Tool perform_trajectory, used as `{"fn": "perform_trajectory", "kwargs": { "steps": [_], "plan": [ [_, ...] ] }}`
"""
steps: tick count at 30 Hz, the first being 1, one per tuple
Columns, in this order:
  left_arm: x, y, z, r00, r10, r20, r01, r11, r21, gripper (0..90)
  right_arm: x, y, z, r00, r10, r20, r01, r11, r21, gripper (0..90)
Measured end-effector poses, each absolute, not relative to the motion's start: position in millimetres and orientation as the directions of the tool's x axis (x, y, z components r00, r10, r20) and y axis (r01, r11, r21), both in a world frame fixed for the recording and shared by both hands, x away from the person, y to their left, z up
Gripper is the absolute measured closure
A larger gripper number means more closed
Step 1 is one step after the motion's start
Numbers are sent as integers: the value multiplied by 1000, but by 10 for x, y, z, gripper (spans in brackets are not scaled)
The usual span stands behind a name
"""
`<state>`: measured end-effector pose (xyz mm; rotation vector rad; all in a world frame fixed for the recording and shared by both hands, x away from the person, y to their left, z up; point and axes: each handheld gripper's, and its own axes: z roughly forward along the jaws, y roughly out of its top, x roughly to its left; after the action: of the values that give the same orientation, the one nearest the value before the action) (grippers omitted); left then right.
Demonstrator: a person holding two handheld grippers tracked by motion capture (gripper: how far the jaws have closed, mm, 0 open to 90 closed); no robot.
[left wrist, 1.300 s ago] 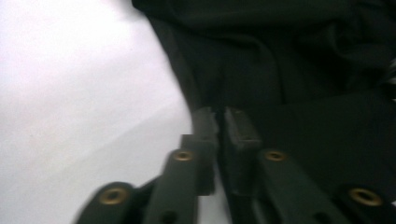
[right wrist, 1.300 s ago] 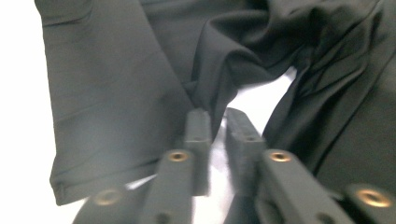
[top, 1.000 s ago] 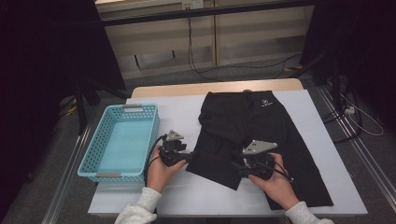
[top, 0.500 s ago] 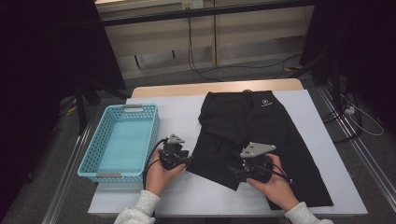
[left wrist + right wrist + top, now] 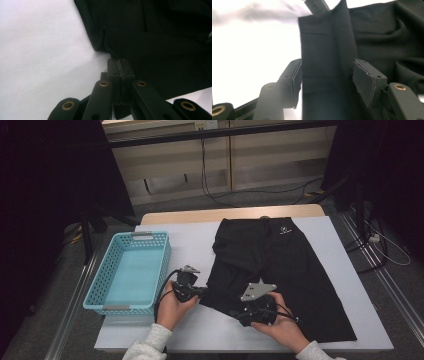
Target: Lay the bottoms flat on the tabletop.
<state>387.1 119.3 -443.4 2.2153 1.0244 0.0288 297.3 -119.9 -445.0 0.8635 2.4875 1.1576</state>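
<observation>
Black shorts (image 5: 280, 270) lie spread flat on a white table (image 5: 190, 237), waistband at the far edge and leg hems toward the near edge. The left gripper (image 5: 200, 291) is clenched on the hem corner of the left leg; in the left gripper view its jaws meet with a thin edge of cloth pinched between them, having just been closing. The right gripper (image 5: 239, 314) rests at the same leg's near hem with its jaws parted and the hem lying between them, pads (image 5: 368, 77) not pressing it. The fabric looks light, soft and limp, likely to sag and fold when lifted, so hem corners seem the best holds. A blue basket (image 5: 95, 292) sits to the left, just beside the shorts, with nothing blocking the way.
</observation>
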Motion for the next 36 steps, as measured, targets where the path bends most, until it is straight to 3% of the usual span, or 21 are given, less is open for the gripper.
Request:
{"fn": "perform_trajectory", "kwargs": {
  "steps": [5, 10, 17, 20, 23, 25, 27, 36],
  "plan": [
    [3867, 1209, -4390, 692, 669, -272, 666, -446, 597, 894, 2959, -1138, -4449, -788, 615, -24, 386, 523, 759, 414],
    [3860, 1203, -4346, 693, 656, -300, 674, -442, 592, 895, 2957, -1092, -4478, -820, 573, 17, 393, 540, 744, 404],
    [3848, 1227, -4250, 693, 651, -309, 669, -421, 613, 894, 2995, -1049, -4598, -809, 587, 27, 417, 543, 729, 454],
    [3848, 1239, -4240, 686, 651, -324, 677, -407, 613, 894, 2998, -1040, -4587, -806, 592, 26, 424, 546, 723, 532],
    [3839, 1238, -4218, 693, 643, -327, 674, -417, 610, 894, 3003, -1047, -4580, -808, 588, 33, 425, 543, 724, 709],
    [3834, 1236, -4209, 691, 643, -329, 675, -412, 612, 895, 3007, -1054, -4577, -806, 591, 29, 426, 545, 722, 754],
    [3830, 1238, -4194, 692, 640, -333, 675, -411, 613, 894, 3022, -1078, -4576, -801, 597, 37, 434, 538, 723, 878],
    [3783, 1211, -4138, 707, 626, -328, 665, -434, 607, 892, 2989, -1153, -4563, -832, 548, 86, 432, 542, 721, 898]
  ]
}}
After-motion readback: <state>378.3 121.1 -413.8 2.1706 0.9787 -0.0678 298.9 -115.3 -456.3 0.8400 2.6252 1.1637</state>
